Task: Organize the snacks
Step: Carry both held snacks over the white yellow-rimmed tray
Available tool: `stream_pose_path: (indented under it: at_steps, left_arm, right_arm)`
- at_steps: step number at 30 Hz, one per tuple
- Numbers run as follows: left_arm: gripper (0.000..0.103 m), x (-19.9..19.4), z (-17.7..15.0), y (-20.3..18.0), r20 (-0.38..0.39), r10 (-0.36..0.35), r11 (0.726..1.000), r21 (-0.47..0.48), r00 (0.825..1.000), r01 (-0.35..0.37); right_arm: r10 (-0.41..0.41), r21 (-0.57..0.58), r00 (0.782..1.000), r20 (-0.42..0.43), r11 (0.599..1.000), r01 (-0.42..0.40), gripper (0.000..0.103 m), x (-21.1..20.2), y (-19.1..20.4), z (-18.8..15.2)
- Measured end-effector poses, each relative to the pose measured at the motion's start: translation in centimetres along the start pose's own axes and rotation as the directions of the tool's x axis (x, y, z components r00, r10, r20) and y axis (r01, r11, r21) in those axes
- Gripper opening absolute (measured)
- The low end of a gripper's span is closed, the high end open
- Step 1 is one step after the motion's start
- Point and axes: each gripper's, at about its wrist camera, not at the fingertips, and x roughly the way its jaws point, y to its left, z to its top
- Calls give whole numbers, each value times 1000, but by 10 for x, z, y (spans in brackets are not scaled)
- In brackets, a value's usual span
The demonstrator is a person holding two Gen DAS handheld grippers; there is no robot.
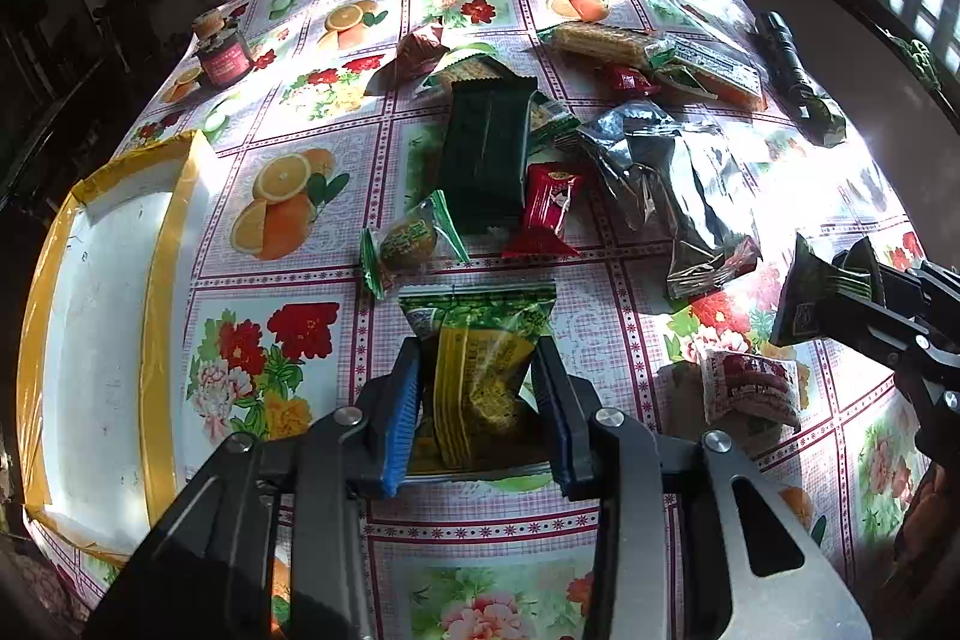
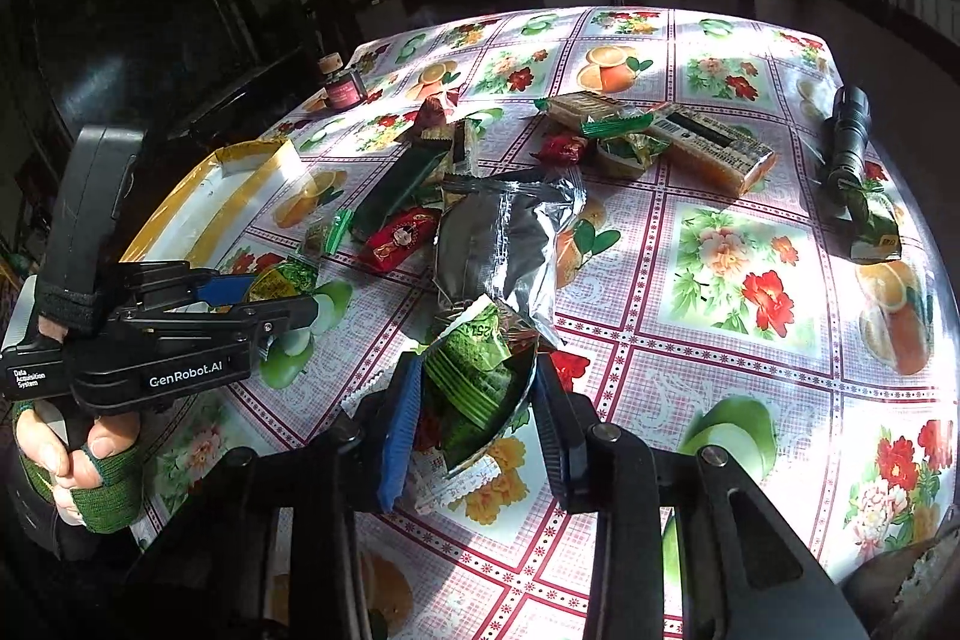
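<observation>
My left gripper (image 1: pixel 477 388) is shut on a green-and-yellow snack packet (image 1: pixel 480 358), held just above the tablecloth. It also shows in the right wrist view (image 2: pixel 282 289) at the left. My right gripper (image 2: pixel 477 400) is shut on a dark green snack packet (image 2: pixel 480 382); in the left wrist view this gripper (image 1: pixel 840 292) sits at the right edge with the packet (image 1: pixel 807 292) in it. Several loose snacks lie mid-table: a dark green pack (image 1: pixel 486 148), a red packet (image 1: pixel 549 208), a silver foil bag (image 1: pixel 678 178), a small green-wrapped cake (image 1: pixel 411 241).
A white tray with yellow taped rim (image 1: pixel 162 292) lies at the table's left edge. A red-labelled jar (image 1: pixel 222 52) stands far left. A black flashlight (image 2: pixel 846 130) lies at the right. Long orange wafer packs (image 2: pixel 708 142) lie at the back. A small red-white packet (image 1: pixel 750 388) lies near my right gripper.
</observation>
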Motion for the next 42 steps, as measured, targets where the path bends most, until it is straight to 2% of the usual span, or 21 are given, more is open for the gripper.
stream_pose_path:
  at_steps: [8, 26, 35, 42]
  left_arm:
    - [38, -23, -11, 43, 38, 79, 993, -87, 996, -75]
    - [38, -39, -32, 112, 41, 146, 969, -206, 988, -135]
    - [38, -47, -50, 176, 23, 192, 930, -323, 981, -175]
    - [38, -46, -64, 228, -15, 217, 888, -412, 976, -203]
  right_arm:
    - [88, -44, 996, 1, 995, -88, 37, 13, 41, 6]
    - [217, -135, 974, -60, 965, -223, 37, 46, 122, 17]
    - [302, -191, 949, -91, 930, -315, 37, 73, 175, 34]
    - [366, -230, 923, -122, 894, -385, 37, 103, 220, 51]
